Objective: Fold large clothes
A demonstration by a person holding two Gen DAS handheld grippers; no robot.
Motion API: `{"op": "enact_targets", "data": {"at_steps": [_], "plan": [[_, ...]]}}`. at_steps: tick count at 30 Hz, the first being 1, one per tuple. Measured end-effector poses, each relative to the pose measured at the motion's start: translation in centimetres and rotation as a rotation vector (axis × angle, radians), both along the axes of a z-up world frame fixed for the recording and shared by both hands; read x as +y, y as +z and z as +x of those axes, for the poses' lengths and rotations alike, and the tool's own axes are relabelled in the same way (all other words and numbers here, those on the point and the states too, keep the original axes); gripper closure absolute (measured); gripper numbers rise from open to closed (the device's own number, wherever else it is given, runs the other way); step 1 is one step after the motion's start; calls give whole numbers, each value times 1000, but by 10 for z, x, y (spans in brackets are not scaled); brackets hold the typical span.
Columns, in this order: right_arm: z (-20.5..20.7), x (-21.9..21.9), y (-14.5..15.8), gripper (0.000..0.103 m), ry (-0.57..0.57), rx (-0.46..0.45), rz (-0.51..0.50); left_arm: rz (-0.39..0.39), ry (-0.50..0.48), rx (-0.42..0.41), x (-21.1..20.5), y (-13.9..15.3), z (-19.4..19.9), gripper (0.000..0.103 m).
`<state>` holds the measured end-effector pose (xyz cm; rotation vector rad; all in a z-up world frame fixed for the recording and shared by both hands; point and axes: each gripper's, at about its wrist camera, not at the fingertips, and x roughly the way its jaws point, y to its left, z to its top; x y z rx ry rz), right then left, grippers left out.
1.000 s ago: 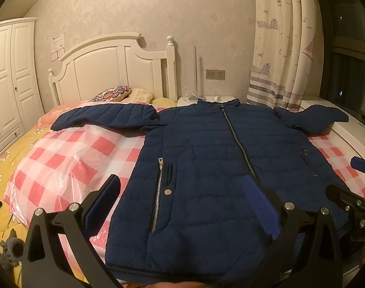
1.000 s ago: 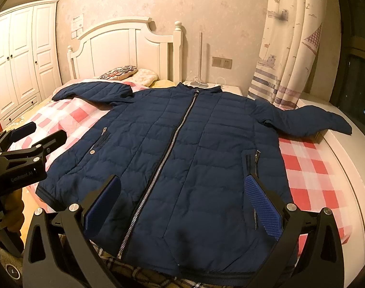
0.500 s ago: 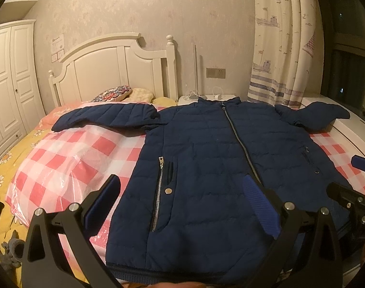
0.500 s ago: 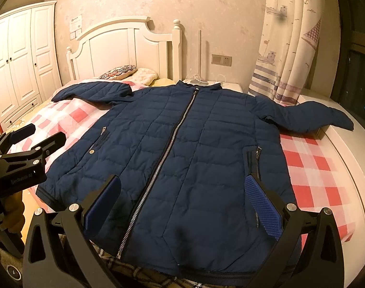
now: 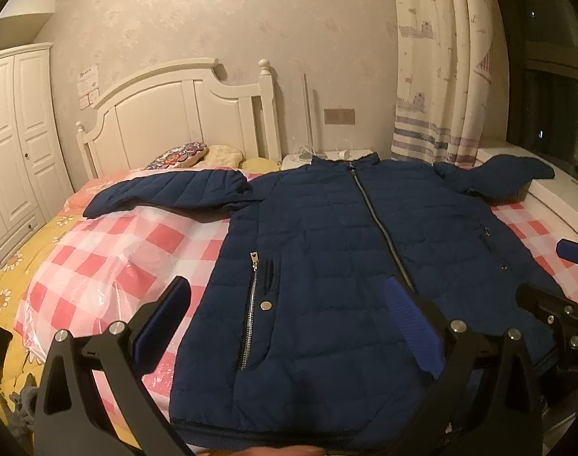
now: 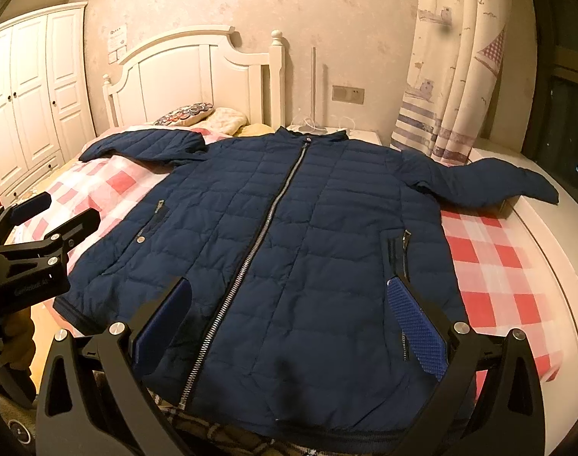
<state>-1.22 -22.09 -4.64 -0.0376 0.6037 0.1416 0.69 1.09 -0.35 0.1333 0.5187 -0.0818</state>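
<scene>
Right wrist view: navy puffer jacket point(image 6: 273, 228) lying flat mid-frame on the bed point(image 6: 498, 262), zipped, sleeves spread. Likely soft, bulky, slippery; taking the hem corners or cuffs. Right gripper point(image 6: 289, 326) and left gripper point(image 5: 289, 326) hovering, jaws apart, holding nothing.

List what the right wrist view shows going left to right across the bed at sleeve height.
Wardrobe → jacket's left-hand sleeve → zipper → right-hand sleeve → window ledge.
</scene>
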Motion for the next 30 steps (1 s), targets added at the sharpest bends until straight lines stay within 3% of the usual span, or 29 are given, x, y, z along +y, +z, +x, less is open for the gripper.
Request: {"op": "enact_targets", "data": {"at_steps": [5,8,10,14,20,27,30], "plan": [[19,-12,-14,4,-37,9,-52,33,-11,84,-12,-17,28,2],[41,-34,-23,4,-69,55,-54,17,-69,141,-19,-27,57,2],[58,-55,-27,4,-95,92,-6,34,-90,171,-25,-34,87,2],[105,-123,-35,4,-216,169,154,149,-72,248,-45,-49,168,2],[175,-228,-48,4,-468,200,294,125,8,287,-56,-59,261,2],[260,-310,-65,4,-649,220,316,163,16,376,-66,-99,303,2],[285,-329,-71,4,-697,235,330,114,10,368,-59,-101,305,2]]}}
